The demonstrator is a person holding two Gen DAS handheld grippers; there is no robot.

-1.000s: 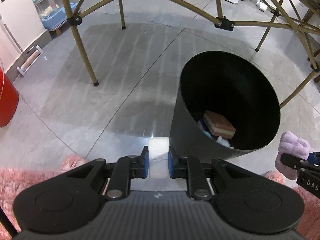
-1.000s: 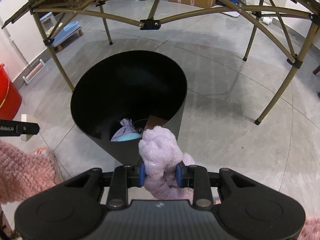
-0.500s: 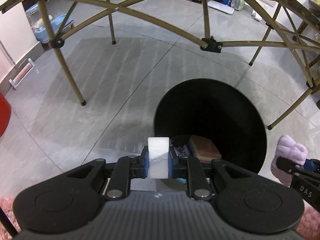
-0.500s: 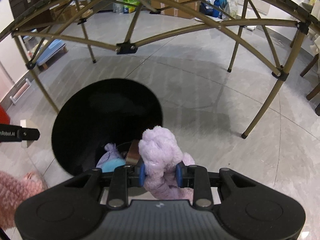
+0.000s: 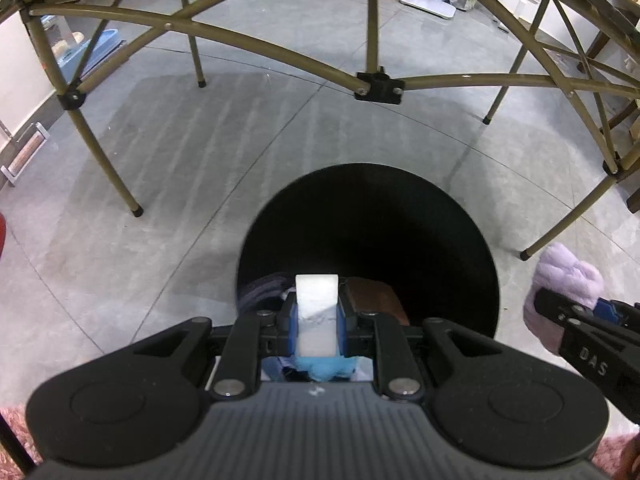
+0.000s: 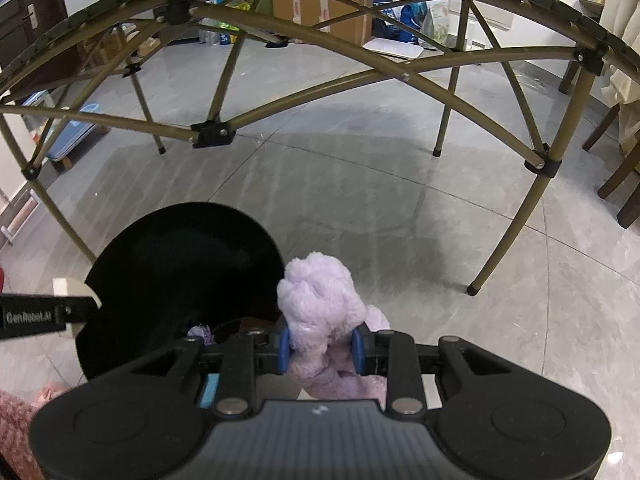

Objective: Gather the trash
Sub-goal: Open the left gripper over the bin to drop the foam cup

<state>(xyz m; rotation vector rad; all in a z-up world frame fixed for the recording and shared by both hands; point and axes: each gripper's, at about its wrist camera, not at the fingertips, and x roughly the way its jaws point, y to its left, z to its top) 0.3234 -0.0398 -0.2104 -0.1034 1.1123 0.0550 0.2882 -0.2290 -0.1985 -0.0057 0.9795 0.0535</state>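
Note:
A black round bin [image 5: 368, 208] stands on the grey floor; inside it lie a brown block [image 5: 374, 300], a purple cloth [image 5: 260, 292] and something light blue. My left gripper [image 5: 317, 320] is shut on a white foam block [image 5: 317, 312] and hangs over the near side of the bin's mouth. My right gripper [image 6: 320, 346] is shut on a fluffy purple cloth [image 6: 320, 304], just right of the bin [image 6: 176, 280]. The purple cloth [image 5: 568, 292] also shows at the right edge of the left wrist view.
The folding table's tan metal legs and cross braces [image 5: 280, 48] arch over the bin. A leg foot [image 6: 474, 289] stands right of the bin, another leg foot [image 5: 137, 211] to its left. Pink fluffy sleeves [image 6: 16, 432] show at the lower corners. Boxes and bags lie far back.
Both grippers have moved forward over the bin, which now sits lower and closer in both views. The grips on the white block and the purple cloth are unchanged.

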